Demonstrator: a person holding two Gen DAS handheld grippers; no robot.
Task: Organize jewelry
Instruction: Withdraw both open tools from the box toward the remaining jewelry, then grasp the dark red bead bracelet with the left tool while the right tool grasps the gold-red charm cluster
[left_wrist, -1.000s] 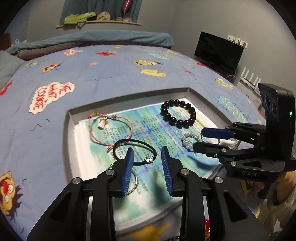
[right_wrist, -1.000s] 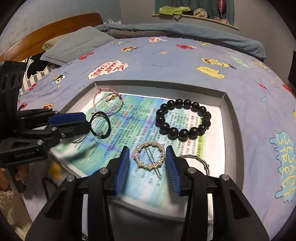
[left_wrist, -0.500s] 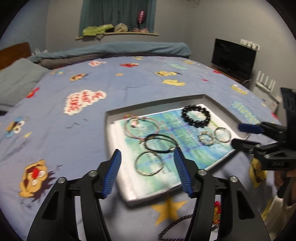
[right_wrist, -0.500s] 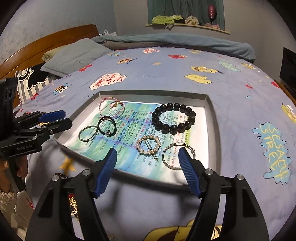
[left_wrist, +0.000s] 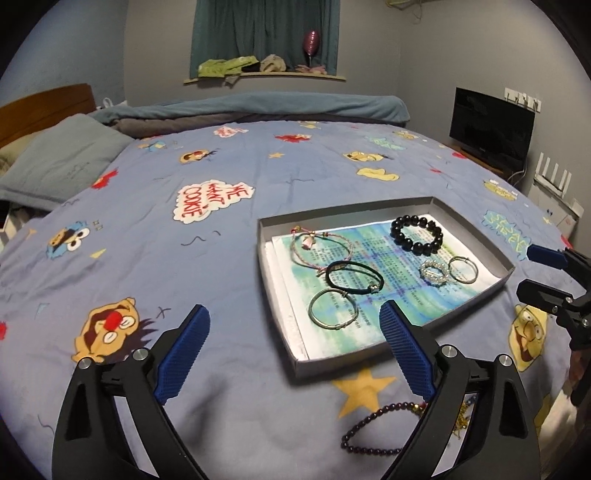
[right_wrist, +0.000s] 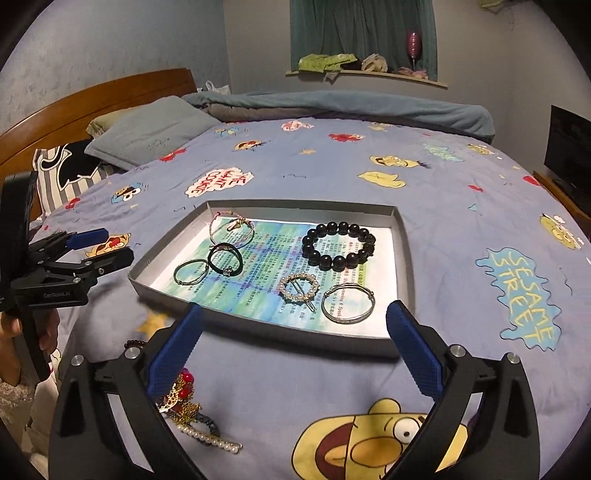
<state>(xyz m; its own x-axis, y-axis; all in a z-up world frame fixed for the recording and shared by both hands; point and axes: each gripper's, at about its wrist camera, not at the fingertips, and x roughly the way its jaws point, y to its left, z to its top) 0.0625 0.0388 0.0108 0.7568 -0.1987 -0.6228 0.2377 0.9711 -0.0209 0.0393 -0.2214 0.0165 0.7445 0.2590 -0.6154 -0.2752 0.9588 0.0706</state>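
both tongs are spread wide and hold nothing: the left tongs (left_wrist: 293, 350) hover over the blue cartoon-print bedspread (left_wrist: 147, 221) at 7 o'clock of the shallow grey cardboard tray (left_wrist: 476, 229), the right tongs (right_wrist: 293, 349) just off its near edge. inside the tray, on a green-blue printed paper sheet (right_wrist: 266, 251), lie a pink cord bracelet (right_wrist: 232, 229) at 11 o'clock, a black bead bracelet (right_wrist: 338, 245) at 1 o'clock, a black elastic band (right_wrist: 225, 258) touching a thin silver bangle (right_wrist: 190, 272) at 9 o'clock, and a pearl ring hair clip (right_wrist: 298, 288) just beside a wider silver bangle (right_wrist: 347, 302) at 5 o'clock. a dark red bead bracelet (left_wrist: 373, 428) and a tangle of gold chain and pearls (right_wrist: 192, 413) lie on the bedspread at 6 o'clock of the tray
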